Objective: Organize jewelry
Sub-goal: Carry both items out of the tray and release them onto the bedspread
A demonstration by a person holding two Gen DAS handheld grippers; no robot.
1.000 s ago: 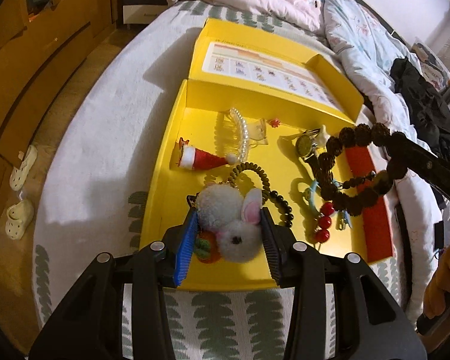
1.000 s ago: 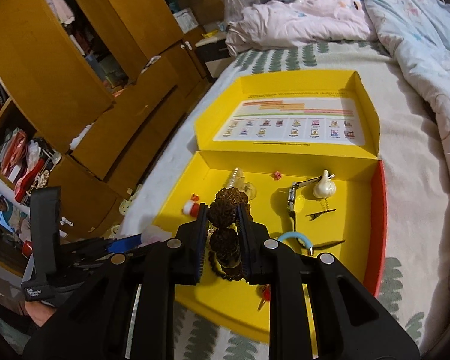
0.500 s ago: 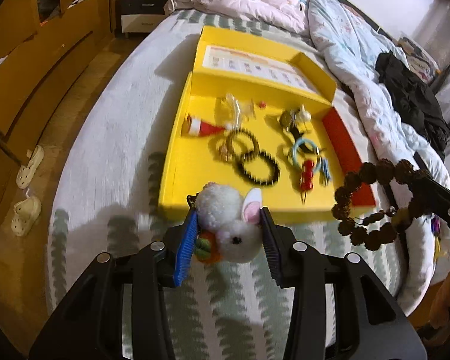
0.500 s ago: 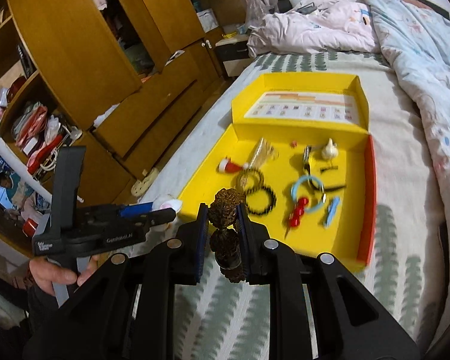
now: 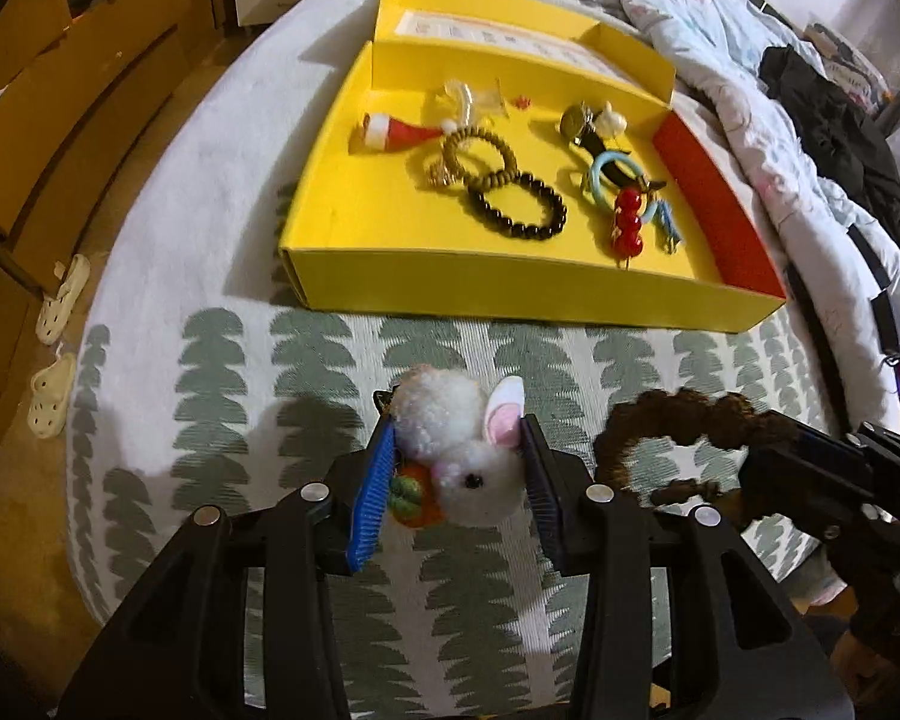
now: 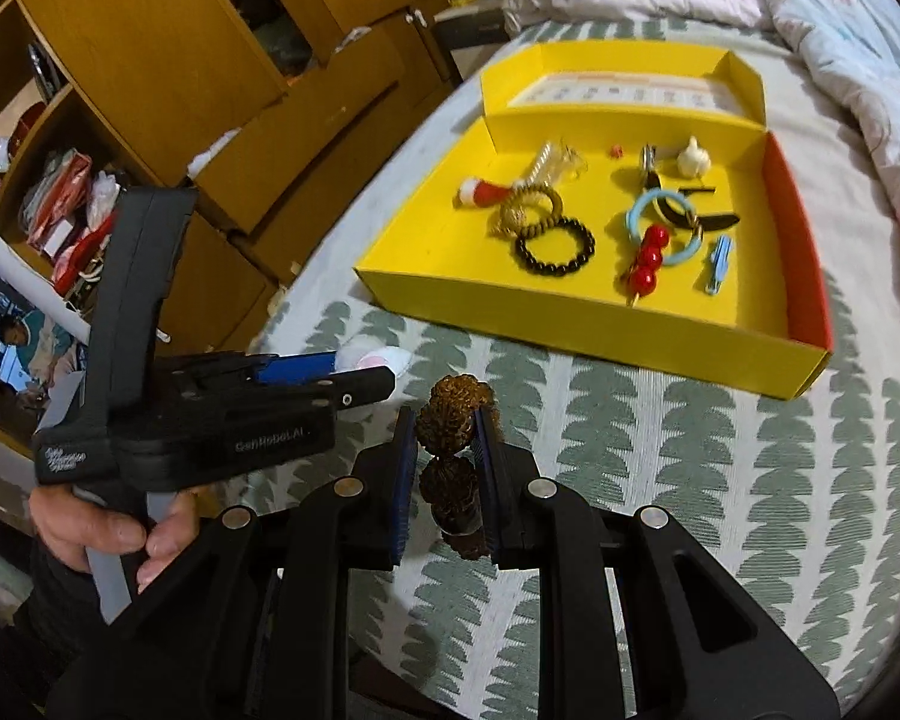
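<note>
Currently we see the left hand-held gripper [image 5: 459, 468] closed on a white pom-pom bunny charm [image 5: 462, 450], held over the bed [image 5: 222, 396] near its front edge, short of the yellow tray [image 5: 510, 282]. Orange carrot bit sits low betw. the pads. Right hand-held gripper [image 6: 447, 462] closed on a brown rough-bead bracelet [image 6: 450, 420]; rest of the loop hangs below the fingers. In left wrist view the bracelet [image 5: 678, 420] shows blurred, just right of the bunny. Both items are outside the tray.

Tray contents: red santa-hat clip [image 5: 396, 131] at left side; tan bead bracelet [image 5: 480, 153] touching black bead bracelet [image 5: 519, 209] near centre; red berry pin [image 5: 627, 225] overlapping light-blue ring [image 5: 606, 180]; watch [image 5: 576, 120] toward far edge; blue clip [image 6: 719, 264] near the red right wall.
</note>
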